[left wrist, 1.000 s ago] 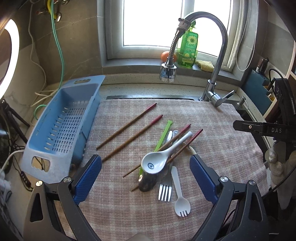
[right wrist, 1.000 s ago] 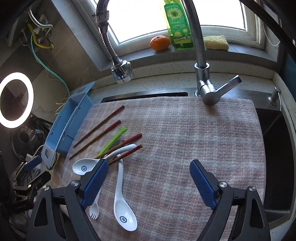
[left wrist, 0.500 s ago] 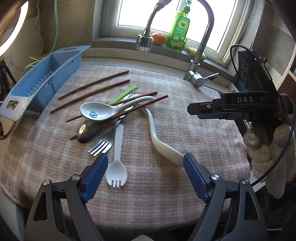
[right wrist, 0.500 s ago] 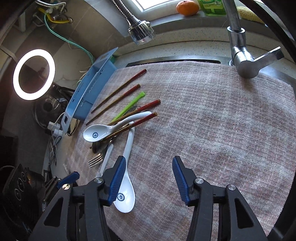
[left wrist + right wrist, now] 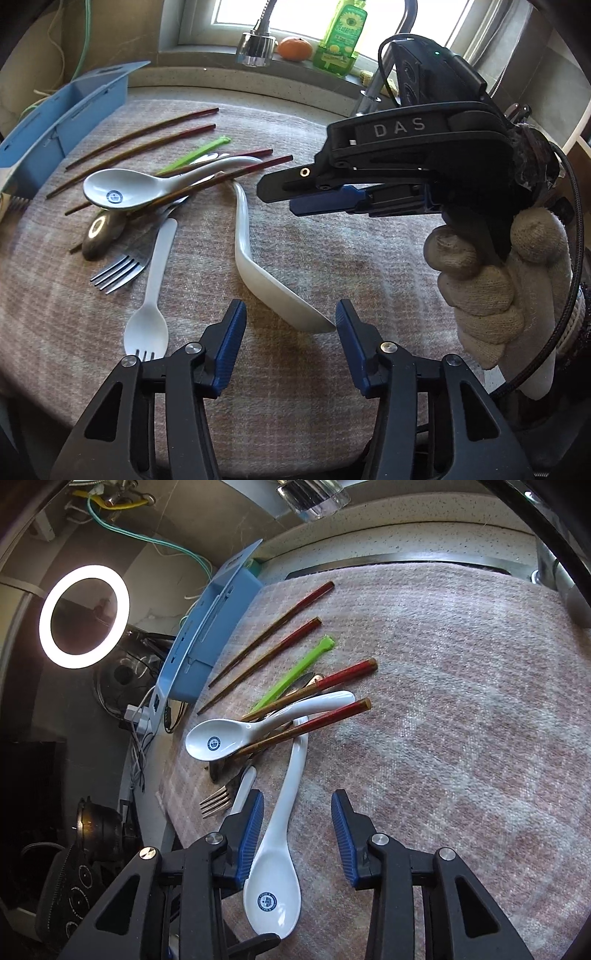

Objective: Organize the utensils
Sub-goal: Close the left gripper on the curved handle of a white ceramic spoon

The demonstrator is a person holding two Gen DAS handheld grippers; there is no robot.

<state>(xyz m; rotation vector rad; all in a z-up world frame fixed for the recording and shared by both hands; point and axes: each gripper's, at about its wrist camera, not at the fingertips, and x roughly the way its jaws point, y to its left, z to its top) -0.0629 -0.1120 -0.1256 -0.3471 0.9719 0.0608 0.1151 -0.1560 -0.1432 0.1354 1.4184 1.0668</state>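
A heap of utensils lies on a checked cloth [image 5: 303, 398]: several red-tipped chopsticks [image 5: 140, 129], a white ceramic spoon [image 5: 122, 190], a green plastic stick [image 5: 192, 157], a metal fork [image 5: 118, 273], a metal spoon [image 5: 101, 236] and a white plastic fork [image 5: 151, 295]. A second white ceramic spoon [image 5: 258, 266] [image 5: 280, 845] lies nearest. My left gripper [image 5: 290, 336] is open with that spoon's bowl between its fingertips. My right gripper [image 5: 297, 830] [image 5: 284, 192] is open over the same spoon's handle.
A blue slotted drainer basket [image 5: 62, 114] [image 5: 207, 627] stands at the cloth's left edge. A faucet head [image 5: 256, 46], an orange [image 5: 295, 48] and a green soap bottle [image 5: 340, 37] are at the back by the window. A ring light [image 5: 85, 616] glows at the left.
Both grippers have moved down and in toward the near white spoon. Both have narrowed their jaws but stay open. The utensils have not moved.
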